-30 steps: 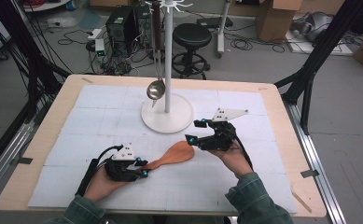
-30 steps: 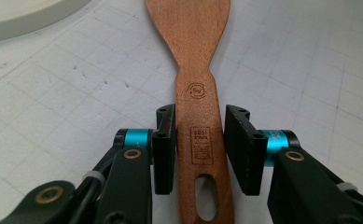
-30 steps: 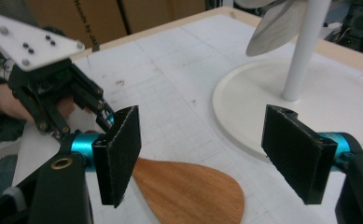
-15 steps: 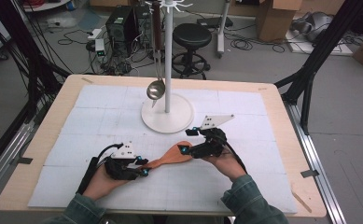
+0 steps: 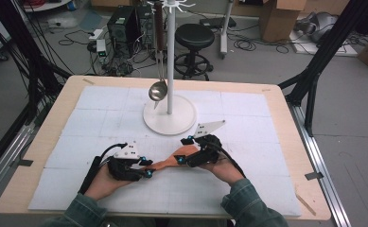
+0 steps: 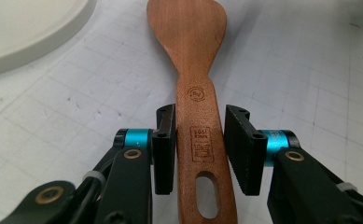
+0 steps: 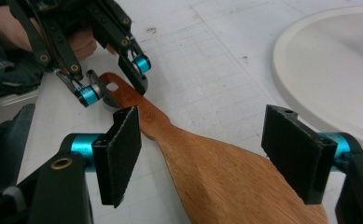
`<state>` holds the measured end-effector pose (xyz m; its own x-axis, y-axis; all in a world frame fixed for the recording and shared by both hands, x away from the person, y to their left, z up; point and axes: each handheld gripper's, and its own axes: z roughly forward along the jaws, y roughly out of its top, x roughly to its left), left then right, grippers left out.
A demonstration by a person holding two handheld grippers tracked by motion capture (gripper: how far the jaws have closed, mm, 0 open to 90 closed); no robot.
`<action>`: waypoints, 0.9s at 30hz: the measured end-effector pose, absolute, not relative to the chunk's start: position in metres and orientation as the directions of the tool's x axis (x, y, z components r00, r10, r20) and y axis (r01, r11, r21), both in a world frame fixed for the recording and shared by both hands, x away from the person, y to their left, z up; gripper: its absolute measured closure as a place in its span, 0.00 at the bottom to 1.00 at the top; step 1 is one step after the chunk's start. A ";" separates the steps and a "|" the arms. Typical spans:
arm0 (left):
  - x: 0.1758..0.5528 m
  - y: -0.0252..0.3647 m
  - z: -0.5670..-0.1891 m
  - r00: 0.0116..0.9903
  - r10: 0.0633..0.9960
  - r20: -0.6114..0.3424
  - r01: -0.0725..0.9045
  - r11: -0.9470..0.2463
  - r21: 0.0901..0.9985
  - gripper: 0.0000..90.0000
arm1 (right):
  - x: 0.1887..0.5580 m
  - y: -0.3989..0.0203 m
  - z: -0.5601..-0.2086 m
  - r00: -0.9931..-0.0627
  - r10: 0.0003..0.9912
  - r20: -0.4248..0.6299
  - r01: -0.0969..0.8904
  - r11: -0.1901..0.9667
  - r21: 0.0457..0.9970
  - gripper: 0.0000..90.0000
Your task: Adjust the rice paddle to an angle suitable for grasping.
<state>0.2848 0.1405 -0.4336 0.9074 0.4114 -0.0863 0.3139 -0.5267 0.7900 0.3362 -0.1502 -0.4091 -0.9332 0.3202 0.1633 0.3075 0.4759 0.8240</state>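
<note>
A wooden spatula (image 5: 165,163) lies across the white gridded mat (image 5: 248,189), with its blade pointing right. My left gripper (image 5: 146,168) is shut on its handle. In the left gripper view the two black pads (image 6: 165,149) press the handle's sides just above its hanging hole, and the spatula (image 6: 191,56) runs away from me. My right gripper (image 5: 181,151) stands open over the blade. In the right gripper view its pads (image 7: 123,154) straddle the spatula (image 7: 226,182) with wide gaps on both sides. Farther off in that view the left gripper (image 7: 116,81) grips the handle.
A white stand with a round base (image 5: 170,118) rises just behind the grippers, and a metal ladle (image 5: 157,90) hangs from its top hooks. The base rim shows close by (image 6: 25,32) (image 7: 338,70). A stool, a computer and cables sit on the floor beyond the table.
My right gripper has come left and down from beside the stand's base and now straddles the spatula's blade. The left gripper and the spatula have stayed put.
</note>
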 end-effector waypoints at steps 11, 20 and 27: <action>0.288 0.132 -0.424 0.921 0.381 -0.080 0.292 -0.543 0.787 0.72 | 0.333 -0.138 -0.419 -0.944 0.279 0.179 0.305 0.521 0.797 0.31; 0.291 0.126 -0.420 0.926 0.367 -0.086 0.288 -0.543 0.789 0.72 | 0.331 -0.131 -0.424 -0.952 0.257 0.166 0.284 0.547 0.787 0.31; 0.292 0.119 -0.413 0.934 0.351 -0.071 0.269 -0.554 0.788 0.72 | 0.329 -0.124 -0.429 -0.962 0.226 0.154 0.260 0.582 0.770 0.31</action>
